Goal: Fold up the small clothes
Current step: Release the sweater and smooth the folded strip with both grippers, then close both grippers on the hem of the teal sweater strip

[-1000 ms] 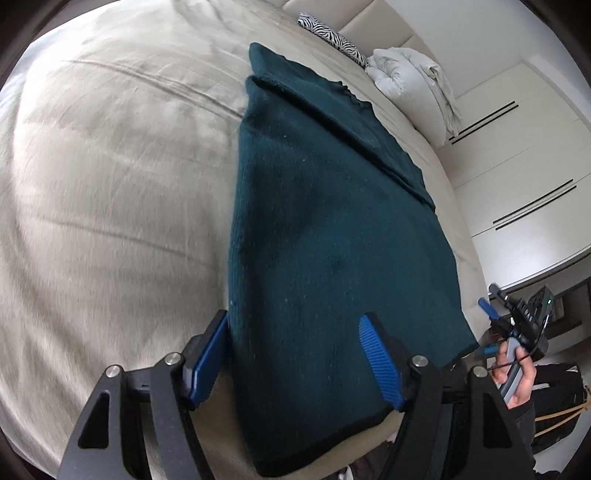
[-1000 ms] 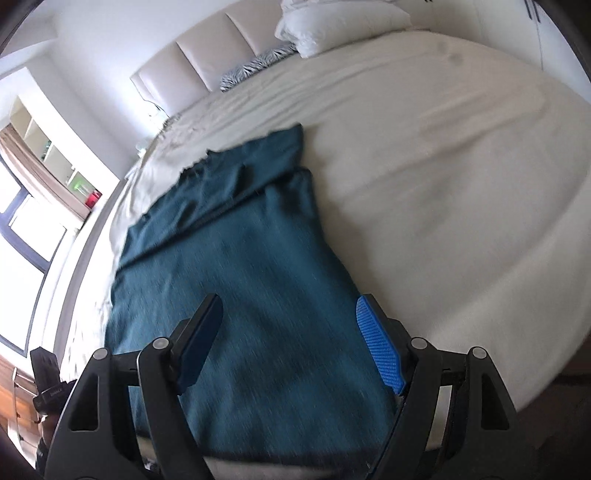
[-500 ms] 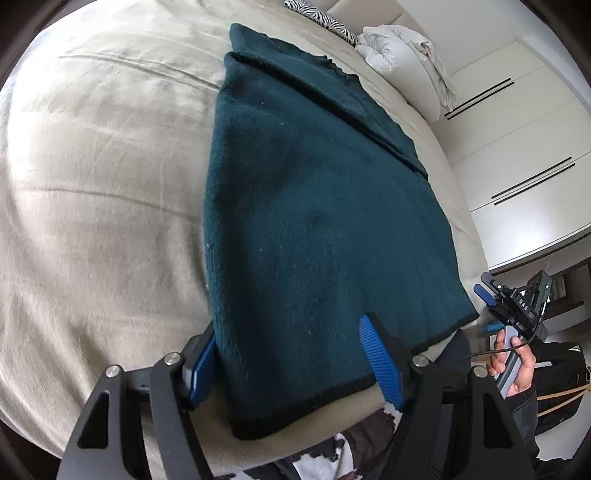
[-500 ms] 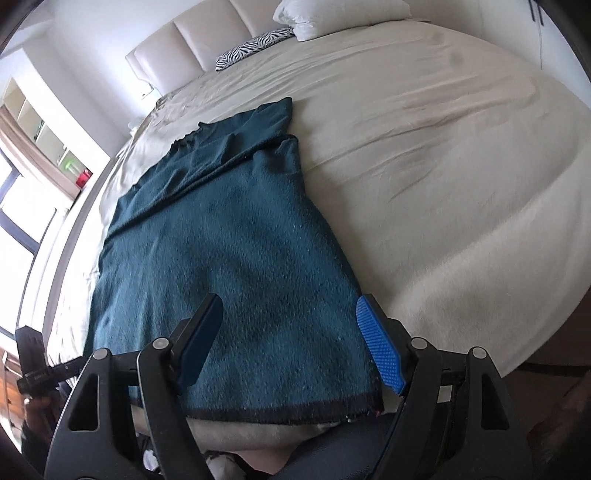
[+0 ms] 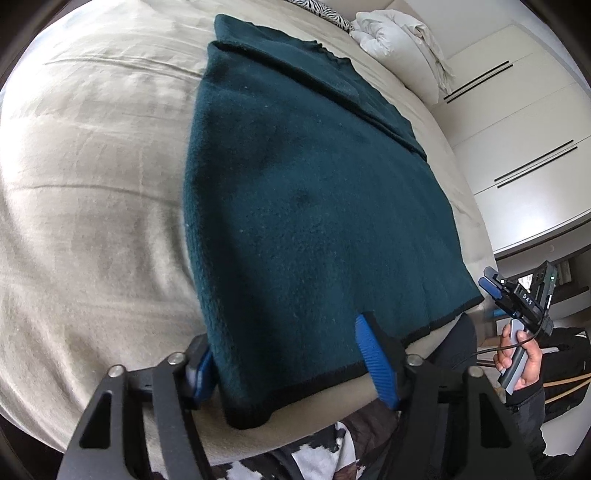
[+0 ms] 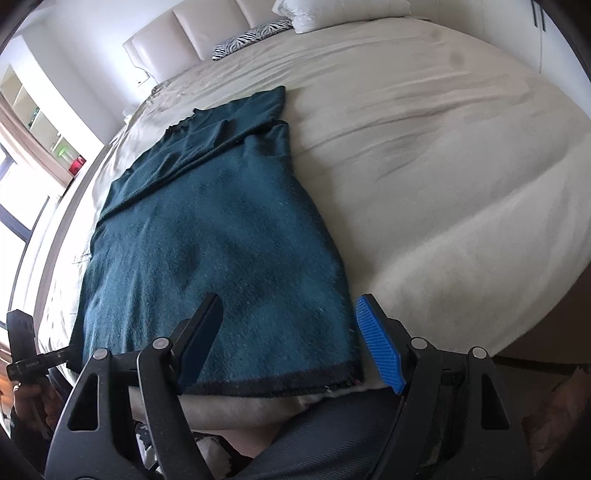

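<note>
A dark teal knitted garment [image 5: 314, 184] lies flat on the beige bed [image 5: 92, 184], its black-trimmed hem along the bed's near edge. My left gripper [image 5: 282, 332] straddles the hem's near left corner. Its jaws are closing with the fabric between them, and the left pad is partly hidden behind the garment's side edge. In the right wrist view the same garment [image 6: 207, 240] runs away toward the headboard. My right gripper [image 6: 290, 301] stands open over the hem's right corner, its right pad just outside the side edge. A hand holds the right gripper [image 5: 517, 295] beyond the hem.
White pillows [image 5: 399, 33] and a zebra cushion [image 6: 251, 38] lie at the padded headboard [image 6: 192, 40]. White wardrobe doors [image 5: 517, 129] stand on one side of the bed, and a window with shelves [image 6: 37, 122] on the other. The person's legs [image 5: 314, 454] press against the bed's near edge.
Both grippers drew back toward the near hem, so the black trim and the bed edge came into view. The left jaws narrowed slightly around the corner. The garment stayed put.
</note>
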Demonstrator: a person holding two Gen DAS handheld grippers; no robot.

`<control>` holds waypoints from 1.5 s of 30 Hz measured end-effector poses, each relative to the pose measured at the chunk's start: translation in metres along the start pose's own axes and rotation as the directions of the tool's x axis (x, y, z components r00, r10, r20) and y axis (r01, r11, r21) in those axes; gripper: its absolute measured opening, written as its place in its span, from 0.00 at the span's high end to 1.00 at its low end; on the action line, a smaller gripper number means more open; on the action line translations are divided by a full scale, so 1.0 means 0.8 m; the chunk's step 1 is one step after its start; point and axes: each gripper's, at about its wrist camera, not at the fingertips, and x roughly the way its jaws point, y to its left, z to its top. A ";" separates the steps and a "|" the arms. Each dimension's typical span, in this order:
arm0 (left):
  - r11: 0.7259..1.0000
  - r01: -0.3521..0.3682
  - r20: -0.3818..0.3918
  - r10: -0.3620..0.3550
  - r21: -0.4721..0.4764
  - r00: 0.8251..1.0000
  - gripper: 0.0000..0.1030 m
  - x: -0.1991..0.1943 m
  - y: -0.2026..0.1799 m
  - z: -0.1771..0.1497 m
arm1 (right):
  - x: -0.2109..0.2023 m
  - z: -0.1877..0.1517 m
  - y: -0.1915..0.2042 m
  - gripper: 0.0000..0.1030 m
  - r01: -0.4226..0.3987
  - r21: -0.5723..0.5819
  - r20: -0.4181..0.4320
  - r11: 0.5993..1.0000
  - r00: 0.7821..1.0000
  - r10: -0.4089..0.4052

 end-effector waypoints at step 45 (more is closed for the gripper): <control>0.974 0.189 0.054 -0.183 -0.128 0.982 0.94 -0.022 0.027 0.004 | 0.005 -0.005 -0.044 0.93 -0.084 0.132 -0.033 0.988 0.995 0.089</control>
